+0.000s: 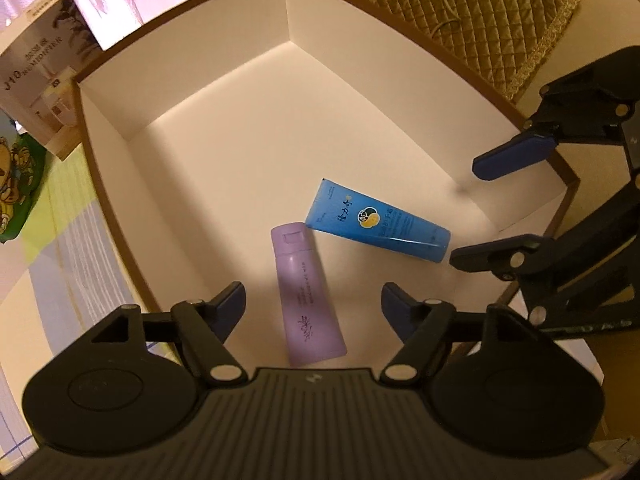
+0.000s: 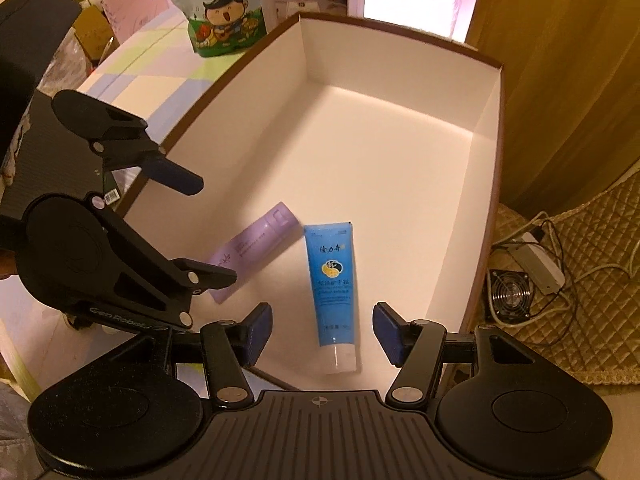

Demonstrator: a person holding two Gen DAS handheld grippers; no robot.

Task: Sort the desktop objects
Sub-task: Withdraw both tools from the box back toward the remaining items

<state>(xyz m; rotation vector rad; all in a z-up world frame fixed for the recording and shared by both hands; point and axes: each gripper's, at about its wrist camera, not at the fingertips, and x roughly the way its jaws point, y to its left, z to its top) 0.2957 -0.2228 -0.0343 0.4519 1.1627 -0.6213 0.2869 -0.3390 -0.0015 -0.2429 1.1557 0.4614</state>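
Observation:
A white cardboard box (image 1: 340, 32) with brown outer sides lies open below both grippers. On its floor lie a lilac tube (image 1: 308, 304) and a blue tube (image 1: 380, 224), close together near the front. My left gripper (image 1: 313, 300) hangs open above the lilac tube, its blue pads clear of it on either side. My right gripper (image 2: 323, 320) is open over the blue tube (image 2: 330, 280), whose white cap points toward me; the pads do not touch it. In the right wrist view the lilac tube (image 2: 256, 244) is partly hidden behind the left gripper (image 2: 200, 228). The right gripper (image 1: 488, 208) shows at the right edge of the left wrist view.
A humidifier carton (image 1: 40, 76) and a green cartoon bag (image 2: 224, 12) stand on the checked tablecloth (image 1: 80, 220) beside the box. A quilted beige cloth (image 1: 480, 8) lies beyond the far wall. A small fan (image 2: 510, 292) and a power strip (image 2: 536, 264) with cables sit right of the box.

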